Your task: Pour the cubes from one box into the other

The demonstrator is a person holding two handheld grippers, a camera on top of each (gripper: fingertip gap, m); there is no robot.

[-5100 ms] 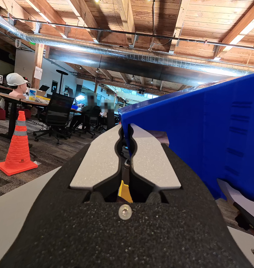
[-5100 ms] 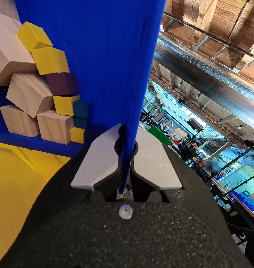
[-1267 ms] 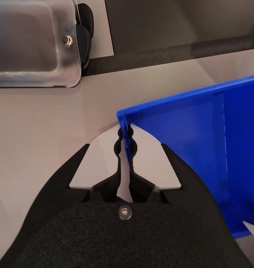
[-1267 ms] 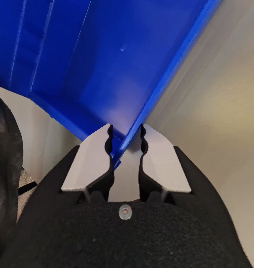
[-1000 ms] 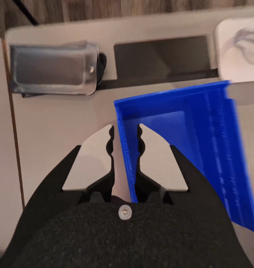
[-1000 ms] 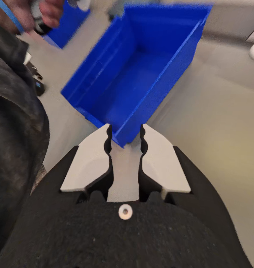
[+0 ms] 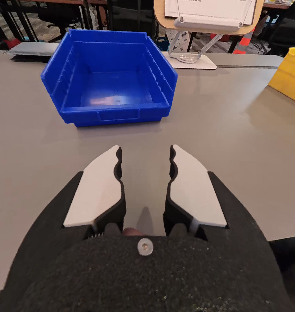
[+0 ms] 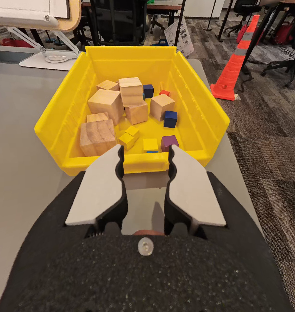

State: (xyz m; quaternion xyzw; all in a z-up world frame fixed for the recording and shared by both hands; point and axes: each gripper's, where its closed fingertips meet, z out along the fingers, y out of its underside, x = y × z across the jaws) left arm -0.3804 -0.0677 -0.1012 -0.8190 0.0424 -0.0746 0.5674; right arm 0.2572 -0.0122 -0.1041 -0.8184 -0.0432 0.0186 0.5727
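Note:
A blue box [image 7: 72, 94] stands upright on the grey table [image 7: 210, 135], with nothing inside. My left gripper [image 7: 145, 148] is open and holds nothing, some way in front of it. A yellow box [image 8: 199, 108] stands on the table in the right wrist view. Its corner also shows at the right edge of the left wrist view [image 7: 288, 76]. It holds several wooden cubes [image 8: 106, 103] and small coloured cubes [image 8: 170, 118]. My right gripper [image 8: 145, 148] is open and holds nothing, just in front of the yellow box's near rim.
A white stand with a board [image 7: 192, 59] sits at the table's far edge between the boxes. The table's right edge [image 8: 234, 160] runs beside the yellow box, with carpet and an orange cone [image 8: 234, 67] beyond. Chairs and desks stand behind.
Both grippers have let go of the blue box, opened wide and drawn back. The blue box now rests upright on the table. The cubes lie in the yellow box.

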